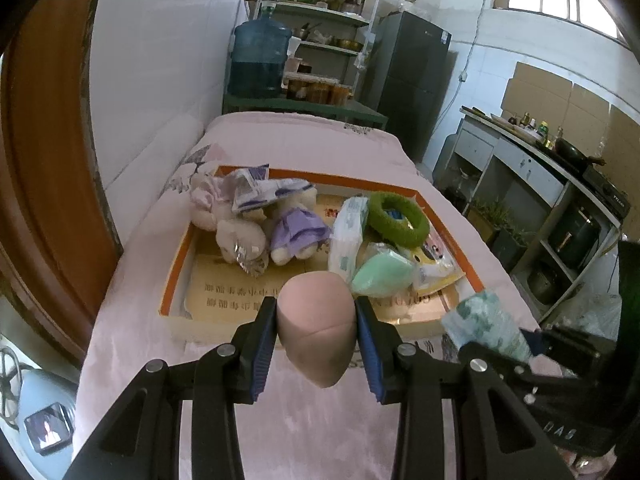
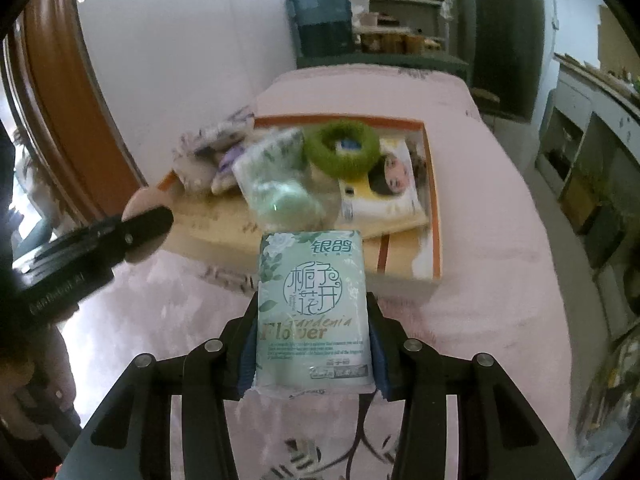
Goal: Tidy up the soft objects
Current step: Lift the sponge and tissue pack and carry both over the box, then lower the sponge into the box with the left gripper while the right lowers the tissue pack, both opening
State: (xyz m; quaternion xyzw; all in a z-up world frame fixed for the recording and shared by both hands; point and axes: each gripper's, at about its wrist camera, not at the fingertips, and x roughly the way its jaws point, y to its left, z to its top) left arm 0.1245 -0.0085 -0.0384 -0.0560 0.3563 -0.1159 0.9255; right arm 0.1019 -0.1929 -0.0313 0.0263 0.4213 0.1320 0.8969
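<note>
My left gripper (image 1: 316,316) is shut on a pink egg-shaped sponge (image 1: 316,328), held above the pink bedcover just in front of the orange-rimmed cardboard box (image 1: 176,280). My right gripper (image 2: 312,320) is shut on a pale green tissue pack (image 2: 312,308), held near the box's front edge (image 2: 400,280); the pack also shows in the left wrist view (image 1: 486,326). The box holds plush toys (image 1: 244,232), a green foam ring (image 1: 398,220), a mint sponge in wrap (image 1: 384,274), a tissue pack (image 1: 348,236) and a yellow packet (image 1: 436,264).
The box lies on a bed with a pink cover (image 1: 132,340) against a white wall. A wooden door frame (image 1: 44,160) stands at left. A water jug (image 1: 260,56), shelves (image 1: 328,12), a fridge (image 1: 412,80) and a kitchen counter (image 1: 540,168) are beyond.
</note>
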